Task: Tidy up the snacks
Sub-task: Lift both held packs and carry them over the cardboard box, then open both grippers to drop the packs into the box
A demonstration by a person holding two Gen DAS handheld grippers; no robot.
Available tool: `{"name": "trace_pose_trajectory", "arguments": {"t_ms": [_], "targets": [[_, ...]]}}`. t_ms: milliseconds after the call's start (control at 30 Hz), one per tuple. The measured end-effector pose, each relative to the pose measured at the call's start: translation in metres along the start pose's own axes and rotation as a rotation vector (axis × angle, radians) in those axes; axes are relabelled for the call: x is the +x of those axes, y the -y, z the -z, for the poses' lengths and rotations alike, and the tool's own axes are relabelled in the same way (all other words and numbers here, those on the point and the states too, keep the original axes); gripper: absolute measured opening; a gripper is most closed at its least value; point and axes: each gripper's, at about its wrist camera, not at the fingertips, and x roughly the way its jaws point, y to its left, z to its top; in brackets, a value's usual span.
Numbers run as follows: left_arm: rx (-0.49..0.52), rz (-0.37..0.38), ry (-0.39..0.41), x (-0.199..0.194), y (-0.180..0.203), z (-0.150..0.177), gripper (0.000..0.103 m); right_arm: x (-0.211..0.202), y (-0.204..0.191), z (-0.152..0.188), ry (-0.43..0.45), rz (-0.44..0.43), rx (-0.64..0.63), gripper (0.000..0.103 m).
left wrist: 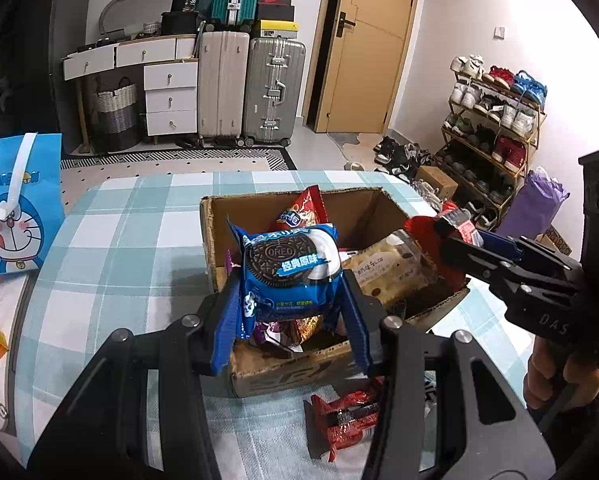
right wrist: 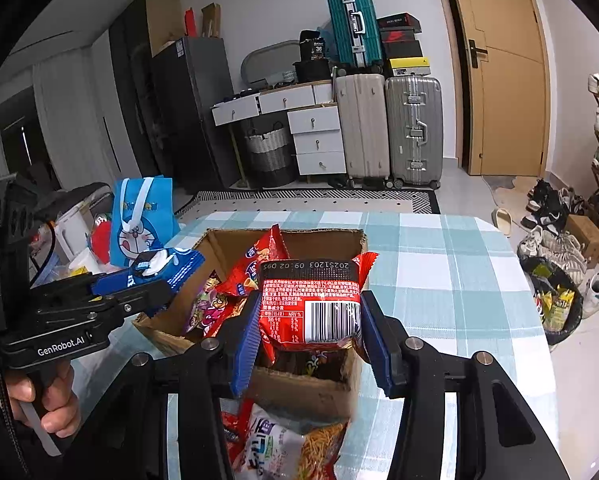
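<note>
Here the left gripper (left wrist: pixel 289 300) is clamped on a blue Oreo pack (left wrist: pixel 289 270), held upright just above the near-left part of the cardboard box (left wrist: pixel 283 376) on the checked table (left wrist: pixel 111 240). The right gripper (right wrist: pixel 313 320) is closed on a red packet (right wrist: pixel 313 304), barcode facing the camera, over the box's near edge. Each hand grips its handle from below, fingers pointing at the box from opposite sides. More snacks (left wrist: pixel 343 420) lie nearer on the table.

Both grippers: black bodies, silver screws, ribbed blue pads (right wrist: pixel 246 344). Left gripper (right wrist: pixel 167 280) marked "GenRobot.AI"; bare-skinned hand (right wrist: pixel 45 404) lower left.
</note>
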Motion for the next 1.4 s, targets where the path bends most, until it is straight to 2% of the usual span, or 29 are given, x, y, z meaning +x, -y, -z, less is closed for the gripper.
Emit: {"name": "trace_pose_trajectory", "arguments": {"t_ms": [267,533,1033,1267,1400], "targets": [[0.009,0.0,-0.029,0.024,0.002,0.003,0.044,0.024,-0.01,0.002,-0.033,-0.047,-0.002,0.048],[0.025,0.0,-0.034,0.034,0.007,0.0,0.044,0.045,-0.016,0.002,-0.066,-0.051,-0.022,0.048],[0.084,-0.045,-0.049,0.065,0.022,0.0,0.044,0.061,-0.004,-0.009,-0.039,0.0,-0.014,0.048],[0.049,-0.032,-0.062,0.067,0.019,-0.002,0.045,0.067,0.002,-0.012,-0.037,-0.001,0.001,0.048],[0.03,-0.02,-0.064,0.062,0.012,-0.003,0.051,0.064,0.006,-0.012,-0.03,-0.004,0.016,0.051]]}}
